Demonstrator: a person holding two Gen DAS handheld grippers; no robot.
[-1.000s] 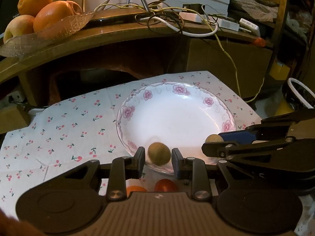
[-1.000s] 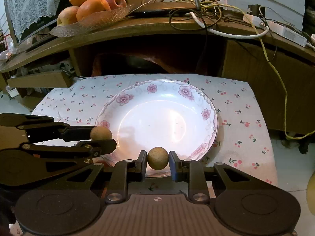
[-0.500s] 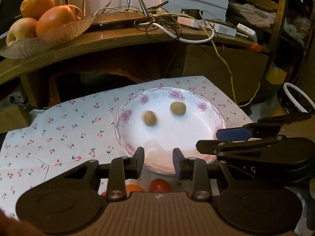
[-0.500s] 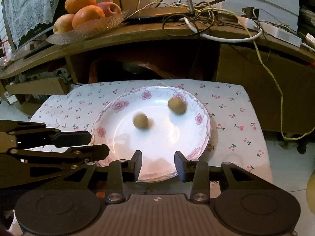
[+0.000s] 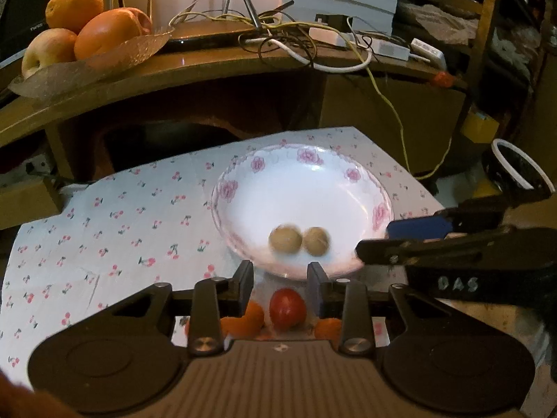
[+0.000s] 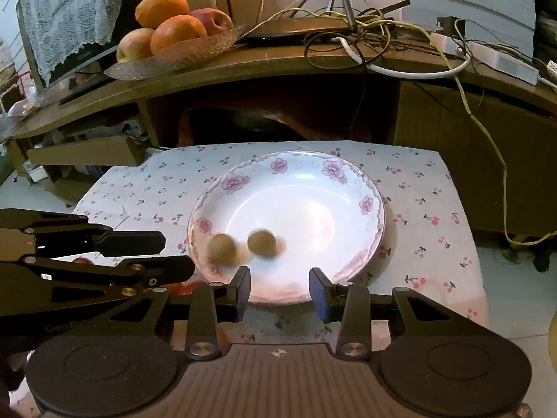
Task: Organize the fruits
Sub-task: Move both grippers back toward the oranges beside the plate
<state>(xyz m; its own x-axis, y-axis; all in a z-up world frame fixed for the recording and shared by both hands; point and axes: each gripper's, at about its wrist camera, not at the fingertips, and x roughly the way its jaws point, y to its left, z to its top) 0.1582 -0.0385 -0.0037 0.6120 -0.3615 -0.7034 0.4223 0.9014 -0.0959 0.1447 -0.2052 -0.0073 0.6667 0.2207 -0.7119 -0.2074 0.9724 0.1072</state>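
Brown fruits: two small round ones lie side by side in the near part of the plate. They look blurred. In the right view they sit a little apart.
Plate: white with pink flowers on the rim, on the cloth.
Left hand-held gripper: fingers spread apart, holding nothing, just near of the plate's near edge.
Right hand-held gripper: fingers spread apart, holding nothing, over the plate's near edge.
Red fruit: on the cloth between the left gripper's fingers, near side of the plate.
Orange fruits: one on each side of the red one, partly hidden.
Cloth: white with little cherries, covers the table.
Glass dish: on the far wooden shelf, left side, with oranges and apples in it.
Cables: a tangle on the shelf, right of the dish.
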